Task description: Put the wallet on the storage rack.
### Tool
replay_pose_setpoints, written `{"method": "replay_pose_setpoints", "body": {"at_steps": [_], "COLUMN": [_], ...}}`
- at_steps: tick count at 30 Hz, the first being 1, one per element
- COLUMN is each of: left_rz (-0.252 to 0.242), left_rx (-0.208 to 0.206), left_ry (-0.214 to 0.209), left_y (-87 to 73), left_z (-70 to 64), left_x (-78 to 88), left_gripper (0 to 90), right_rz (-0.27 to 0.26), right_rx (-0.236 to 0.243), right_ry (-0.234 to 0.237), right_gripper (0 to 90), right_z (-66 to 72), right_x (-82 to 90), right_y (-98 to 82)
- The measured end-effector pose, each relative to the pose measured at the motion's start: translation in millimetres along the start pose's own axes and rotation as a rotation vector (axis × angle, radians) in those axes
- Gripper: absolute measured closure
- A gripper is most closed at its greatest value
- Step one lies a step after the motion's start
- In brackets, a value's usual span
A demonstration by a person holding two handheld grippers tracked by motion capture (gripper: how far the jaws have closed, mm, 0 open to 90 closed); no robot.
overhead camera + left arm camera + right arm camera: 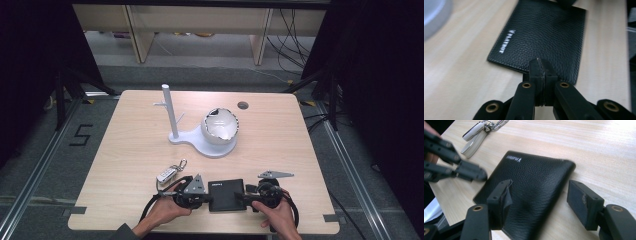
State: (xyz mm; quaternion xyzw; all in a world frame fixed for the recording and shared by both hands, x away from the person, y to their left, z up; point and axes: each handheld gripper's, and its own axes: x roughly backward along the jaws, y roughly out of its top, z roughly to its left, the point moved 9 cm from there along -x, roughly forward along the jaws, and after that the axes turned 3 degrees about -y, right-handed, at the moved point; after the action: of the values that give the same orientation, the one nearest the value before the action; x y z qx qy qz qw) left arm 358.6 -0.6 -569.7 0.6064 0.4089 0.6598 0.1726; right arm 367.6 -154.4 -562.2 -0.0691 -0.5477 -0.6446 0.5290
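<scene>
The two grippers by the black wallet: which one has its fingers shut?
The left gripper: its fingers are pressed together at the wallet's edge. The right gripper's fingers stand apart, straddling the wallet.

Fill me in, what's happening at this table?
A person works a black leather wallet lying flat at the table's near edge with two handheld grippers. The left gripper is shut at one wallet edge. The right gripper straddles the opposite edge, jaws open. A key bunch lies nearby.
</scene>
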Motion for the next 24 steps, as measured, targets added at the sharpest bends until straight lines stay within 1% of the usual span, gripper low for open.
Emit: {"method": "replay_pose_setpoints", "body": {"at_steps": [1,2,3,4,5,7,8,9,10,11,12,13,14,16,17,18,19,22,23,24], "left_rz": [0.013,-0.001,0.01,0.026,0.031,0.033,0.024,0.023,0.023,0.03,0.03,0.038,0.04,0.037,0.029,0.029,0.04,0.042,0.042,0.041], "left_rx": [-0.005,0.002,-0.021,-0.05,-0.053,-0.054,-0.04,-0.036,-0.035,-0.036,-0.036,-0.046,-0.047,-0.041,-0.033,-0.033,-0.041,-0.043,-0.042,-0.041], "left_ry": [-0.018,-0.032,-0.036,-0.037,-0.041,-0.039,-0.045,-0.042,-0.04,-0.034,-0.034,-0.03,-0.033,-0.033,-0.031,-0.031,-0.029,-0.027,-0.027,-0.028], "left_y": [-0.9,0.2,0.3,0.0,-0.1,-0.8,-0.3,-0.2,-0.2,-0.5,-0.5,-1.1,-1.3,-1.0,-0.4,-0.4,-1.1,-1.2,-1.1,-1.1], "left_z": [-3.0,-7.8,-10.7,-10.9,-12.7,-12.7,-13.9,-13.9,-14.0,-14.1,-14.1,-12.9,-12.8,-13.5,-14.0,-14.0,-12.7,-12.8,-12.8,-12.7], "left_x": [-1.0,-4.0,-6.1,-6.5,-7.8,-8.0,-8.7,-8.8,-8.8,-8.4,-8.4,-7.8,-7.7,-8.0,-8.5,-8.5,-7.8,-7.7,-7.8,-7.8], "left_gripper": [88.5,88.5,88.1,87.3,86.6,86.7,86.8,86.9,86.9,86.9,86.9,86.9,86.9,86.9,86.9,86.9,86.9,86.9,86.9,86.9], "right_rz": [-0.004,-0.004,-0.003,0.0,0.002,-0.003,-0.004,-0.012,-0.02,-0.021,-0.025,-0.02,-0.02,-0.02,-0.016,-0.016,-0.006,0.007,0.012,0.012], "right_rx": [0.001,0.001,0.009,-0.004,-0.003,-0.005,-0.012,-0.014,0.0,0.018,0.018,0.014,0.014,0.017,0.02,0.02,0.024,0.021,0.016,0.016], "right_ry": [0.004,0.004,0.006,0.008,0.004,0.005,-0.001,0.001,0.004,-0.01,-0.005,-0.002,-0.002,-0.002,0.005,0.005,0.007,0.003,0.012,0.012], "right_gripper": [38.4,38.4,38.6,38.8,39.3,39.8,40.4,40.5,41.8,42.3,42.5,43.4,43.4,44.4,47.1,47.1,47.9,49.7,52.4,52.4], "right_z": [-0.7,-0.7,-1.5,-1.0,-2.5,-3.4,-5.7,-6.8,-10.3,-14.5,-15.2,-16.1,-16.1,-18.0,-18.5,-18.5,-18.5,-19.1,-19.3,-19.3], "right_x": [-1.8,-1.8,-2.1,-4.0,-4.7,-5.1,-5.1,-5.2,-4.5,-5.3,-5.5,-6.2,-6.2,-7.8,-10.0,-10.0,-11.9,-13.5,-15.9,-15.9], "right_y": [1.2,1.2,2.0,2.7,4.2,5.4,7.4,9.0,12.4,13.9,15.2,16.1,16.1,18.1,19.1,19.1,18.5,17.3,16.5,16.5]}}
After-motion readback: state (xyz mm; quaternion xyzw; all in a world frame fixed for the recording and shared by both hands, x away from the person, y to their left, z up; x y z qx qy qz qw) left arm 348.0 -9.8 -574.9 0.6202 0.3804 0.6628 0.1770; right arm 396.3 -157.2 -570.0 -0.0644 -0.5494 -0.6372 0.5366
